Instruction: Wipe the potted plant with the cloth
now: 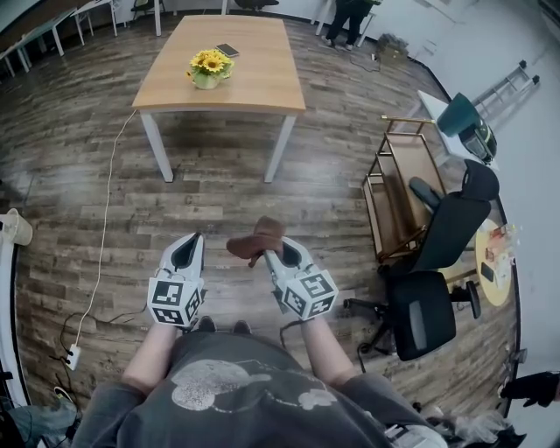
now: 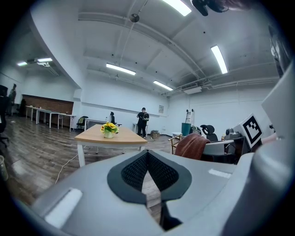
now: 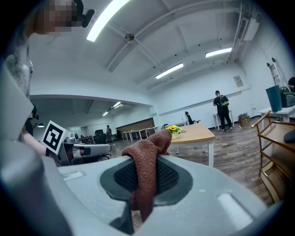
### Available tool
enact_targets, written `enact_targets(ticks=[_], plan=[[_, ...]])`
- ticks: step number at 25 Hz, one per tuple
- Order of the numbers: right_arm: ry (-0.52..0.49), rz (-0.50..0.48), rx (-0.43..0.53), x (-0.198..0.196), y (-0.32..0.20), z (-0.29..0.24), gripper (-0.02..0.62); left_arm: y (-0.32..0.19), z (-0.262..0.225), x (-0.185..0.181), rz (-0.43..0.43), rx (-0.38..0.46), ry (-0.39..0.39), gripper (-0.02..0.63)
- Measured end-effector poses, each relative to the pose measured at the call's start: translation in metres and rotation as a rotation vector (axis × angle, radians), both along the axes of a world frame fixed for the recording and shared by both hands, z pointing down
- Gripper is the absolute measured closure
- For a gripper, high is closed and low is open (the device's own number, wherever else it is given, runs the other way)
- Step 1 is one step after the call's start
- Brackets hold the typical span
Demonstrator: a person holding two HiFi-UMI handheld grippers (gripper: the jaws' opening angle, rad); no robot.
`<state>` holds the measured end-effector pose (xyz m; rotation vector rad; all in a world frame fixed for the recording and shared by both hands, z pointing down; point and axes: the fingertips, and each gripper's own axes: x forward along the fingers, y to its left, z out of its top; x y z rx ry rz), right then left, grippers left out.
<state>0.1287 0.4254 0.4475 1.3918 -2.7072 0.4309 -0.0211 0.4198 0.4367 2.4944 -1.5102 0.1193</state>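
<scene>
A small potted plant (image 1: 209, 69) with yellow sunflowers stands on a wooden table (image 1: 254, 87) far ahead of me; it also shows as the potted plant (image 2: 109, 130) and the potted plant (image 3: 173, 131) in the two gripper views. My right gripper (image 1: 265, 251) is shut on a reddish-brown cloth (image 1: 255, 241), which bunches above the jaws and hangs between them as the cloth (image 3: 145, 171). My left gripper (image 1: 187, 249) is held beside it at about waist height, shut with nothing between its pads (image 2: 147, 173). Both grippers are well short of the table.
A dark phone-like object (image 1: 227, 50) lies on the table behind the plant. To the right stand a gold-framed cart (image 1: 398, 192) and two black office chairs (image 1: 437, 262). A white cable (image 1: 103, 236) runs over the wood floor on the left. A person (image 1: 348, 19) stands beyond the table.
</scene>
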Motion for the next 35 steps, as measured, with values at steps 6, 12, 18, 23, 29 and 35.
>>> enact_targets(ticks=[6, 12, 18, 23, 29, 35], plan=[[-0.015, 0.023, -0.005, 0.021, 0.005, 0.006, 0.546, 0.004, -0.002, 0.006, -0.041, 0.023, -0.001, 0.588], [-0.008, 0.024, -0.034, 0.031, 0.006, 0.018, 0.546, 0.001, 0.004, 0.006, -0.082, 0.014, -0.003, 0.588], [0.004, 0.055, -0.047, 0.033, -0.019, 0.026, 0.546, -0.018, 0.022, 0.007, -0.054, -0.01, 0.005, 0.588], [0.02, 0.068, -0.069, 0.022, -0.053, 0.035, 0.546, -0.06, 0.032, -0.005, -0.047, -0.027, 0.021, 0.588], [0.038, 0.073, -0.095, 0.004, -0.12, 0.047, 0.546, -0.131, 0.044, -0.026, -0.045, -0.048, 0.028, 0.588], [0.038, 0.094, -0.095, -0.019, -0.202, 0.042, 0.546, -0.211, 0.041, -0.055, -0.039, -0.049, 0.042, 0.588]])
